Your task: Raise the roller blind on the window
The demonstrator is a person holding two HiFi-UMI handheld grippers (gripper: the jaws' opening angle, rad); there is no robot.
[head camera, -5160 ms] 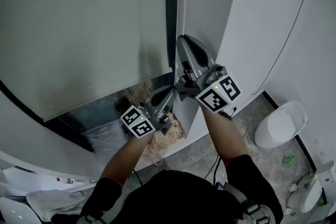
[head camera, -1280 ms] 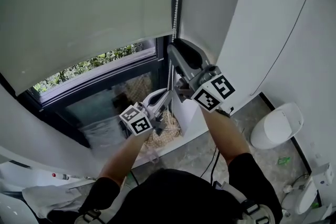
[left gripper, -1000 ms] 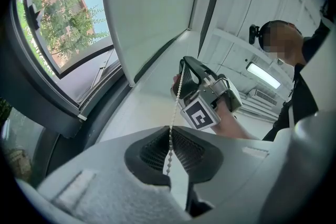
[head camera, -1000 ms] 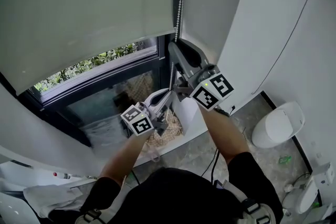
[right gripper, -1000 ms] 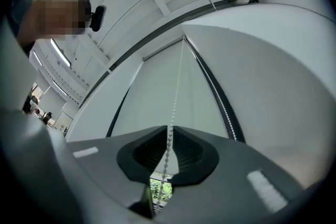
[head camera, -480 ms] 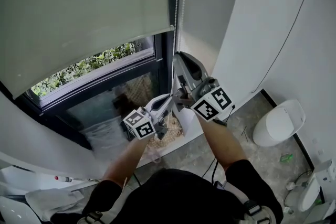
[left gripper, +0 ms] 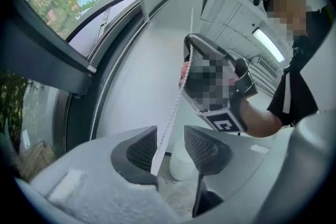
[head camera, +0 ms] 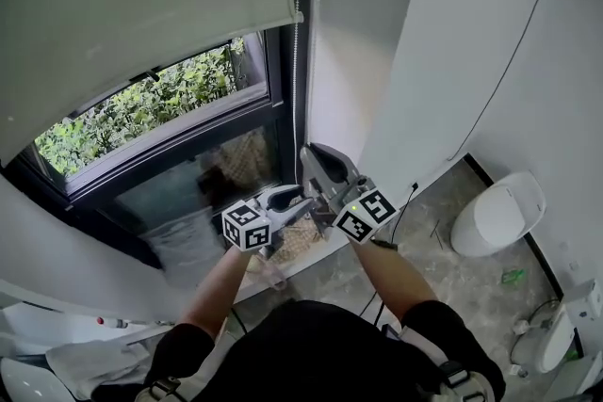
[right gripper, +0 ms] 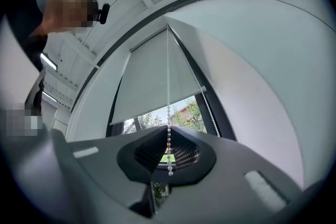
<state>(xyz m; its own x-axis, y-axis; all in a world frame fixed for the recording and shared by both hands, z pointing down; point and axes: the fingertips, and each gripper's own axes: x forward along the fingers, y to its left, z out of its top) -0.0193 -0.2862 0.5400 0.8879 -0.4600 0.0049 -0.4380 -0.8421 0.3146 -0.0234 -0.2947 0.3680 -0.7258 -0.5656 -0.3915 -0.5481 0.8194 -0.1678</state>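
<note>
While our right gripper (right gripper: 168, 153) stays out of the count of free hands, its jaws are together and clamped on the bead chain (right gripper: 168, 107). Our left gripper (left gripper: 172, 148) is opening its jaws, and the chain runs loose between the pads. Black-and-white square markers cover each gripper's cube (head camera: 247, 226). The roller blind (head camera: 141, 5) has its bottom edge part way up the window (head camera: 160, 104), with green leaves showing below it. We see the chain beside the dark frame (head camera: 283, 99) at the blind's right edge. A white rounded bin (head camera: 497, 218) stands on the floor to our right, and a thin cable (head camera: 513, 52) crosses the white wall.
</note>
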